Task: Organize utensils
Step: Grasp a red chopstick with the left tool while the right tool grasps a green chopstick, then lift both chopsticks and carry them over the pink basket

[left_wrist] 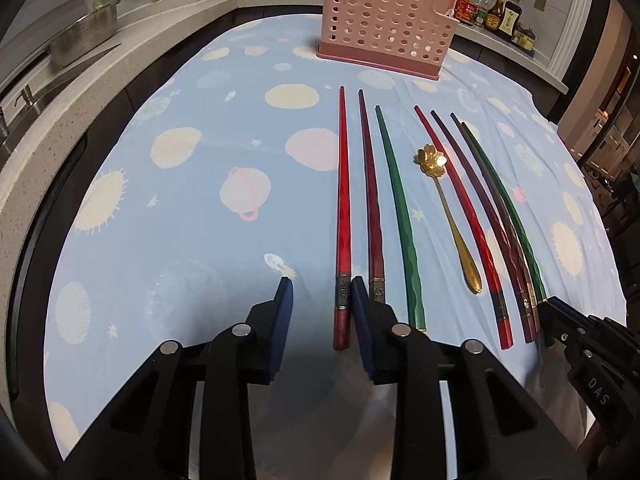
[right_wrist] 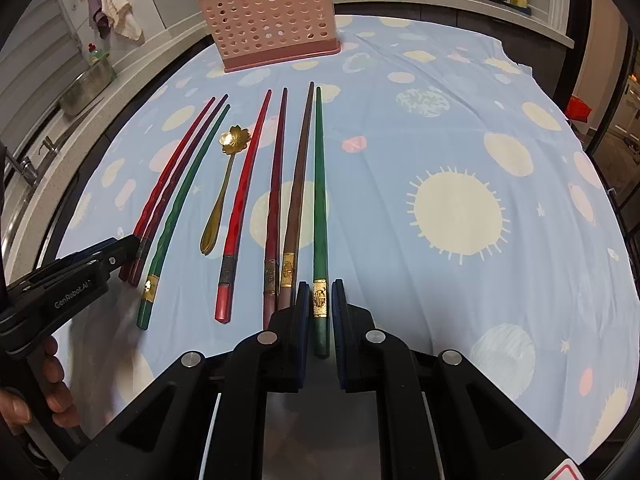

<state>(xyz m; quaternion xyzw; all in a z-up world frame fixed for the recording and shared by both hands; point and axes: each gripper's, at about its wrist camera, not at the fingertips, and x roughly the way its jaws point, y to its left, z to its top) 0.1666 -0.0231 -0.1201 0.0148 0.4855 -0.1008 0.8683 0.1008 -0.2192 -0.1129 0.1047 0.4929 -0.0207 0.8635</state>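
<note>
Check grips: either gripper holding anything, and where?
Right gripper: shut on green chopstick at its gold band. Left gripper: straddles red chopstick near its handle end, pads not pressing.

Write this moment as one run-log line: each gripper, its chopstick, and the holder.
left gripper: open around red chopstick | right gripper: shut on green chopstick | pink holder: upright behind row

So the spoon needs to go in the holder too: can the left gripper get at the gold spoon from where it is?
Probably yes. The gold spoon lies flat in its own gap between chopsticks, touching none. The left gripper sits over the leftmost red chopstick, so it must first shift right past the green chopstick.
</note>
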